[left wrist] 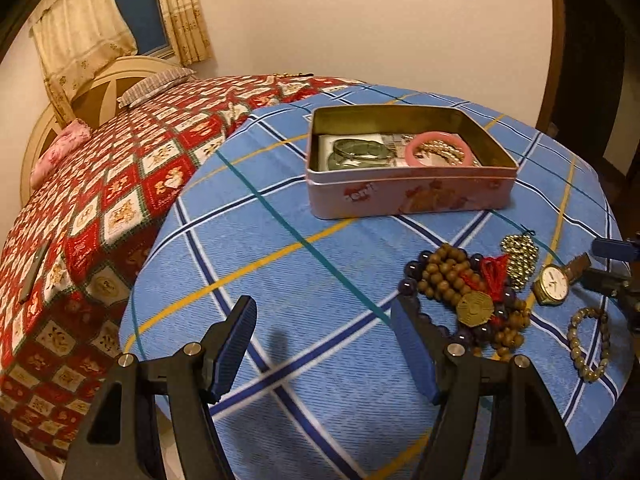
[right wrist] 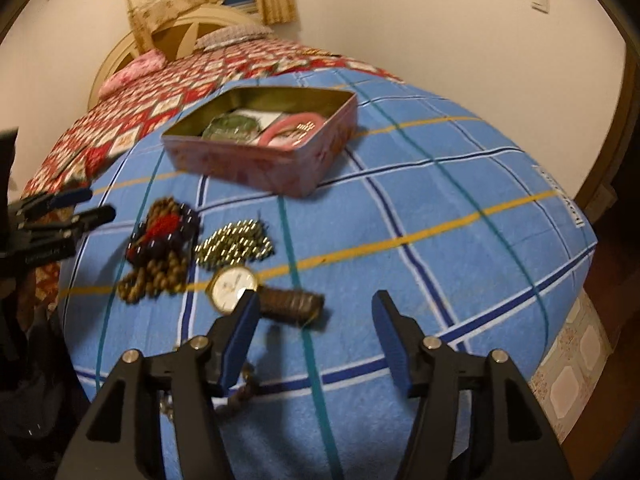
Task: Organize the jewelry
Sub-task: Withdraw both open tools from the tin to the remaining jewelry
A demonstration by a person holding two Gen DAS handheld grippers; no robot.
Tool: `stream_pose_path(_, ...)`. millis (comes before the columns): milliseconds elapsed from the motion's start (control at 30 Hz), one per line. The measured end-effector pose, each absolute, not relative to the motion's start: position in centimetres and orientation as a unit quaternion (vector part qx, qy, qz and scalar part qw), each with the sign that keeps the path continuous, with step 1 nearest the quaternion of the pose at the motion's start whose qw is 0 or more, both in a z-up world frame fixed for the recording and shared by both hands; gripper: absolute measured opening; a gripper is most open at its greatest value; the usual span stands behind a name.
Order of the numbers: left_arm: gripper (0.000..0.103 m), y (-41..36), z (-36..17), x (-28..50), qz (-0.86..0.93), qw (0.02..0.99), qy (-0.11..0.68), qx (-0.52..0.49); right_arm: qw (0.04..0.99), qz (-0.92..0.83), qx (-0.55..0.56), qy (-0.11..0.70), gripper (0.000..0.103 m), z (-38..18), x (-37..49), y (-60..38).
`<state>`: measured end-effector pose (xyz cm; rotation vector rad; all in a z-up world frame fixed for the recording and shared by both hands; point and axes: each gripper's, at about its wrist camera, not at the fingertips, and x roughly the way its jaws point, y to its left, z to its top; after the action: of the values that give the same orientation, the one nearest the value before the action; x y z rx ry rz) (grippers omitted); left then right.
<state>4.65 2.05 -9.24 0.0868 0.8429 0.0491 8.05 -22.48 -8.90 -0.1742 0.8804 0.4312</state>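
Observation:
An open pink tin point(left wrist: 408, 194) point(right wrist: 280, 164) stands on the blue checked cloth point(left wrist: 260, 248). It holds a green bangle point(left wrist: 356, 150), a pink bangle point(left wrist: 414, 151) and gold beads. Nearer lie a heap of wooden beads point(left wrist: 444, 272) with a brass pendant point(left wrist: 474, 308), a gold bead chain point(right wrist: 236, 242), a gold watch point(right wrist: 232, 284) and a bead bracelet point(left wrist: 590, 344). My left gripper point(left wrist: 324, 304) stands open over bare cloth, left of the heap. My right gripper point(right wrist: 316, 304) is open, its left fingertip just in front of the watch, nothing pinched.
A bed with a red patchwork quilt point(left wrist: 100, 208), pillows and a cream headboard point(right wrist: 180, 28) lies beyond the cloth on the left. The cloth drops off at the right edge toward tiled floor point(right wrist: 576, 364). A dark flat object point(left wrist: 36, 276) rests on the quilt.

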Motion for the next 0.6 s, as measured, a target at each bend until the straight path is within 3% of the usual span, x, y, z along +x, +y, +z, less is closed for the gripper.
stream_pose_path(600, 0.07, 1.5, -11.4, 6.1, 0.011, 0.899, 0.436, 0.031, 0.872, 0.227, -0.108, 0.421, 0.062, -10.7, 8.9, -19.3)
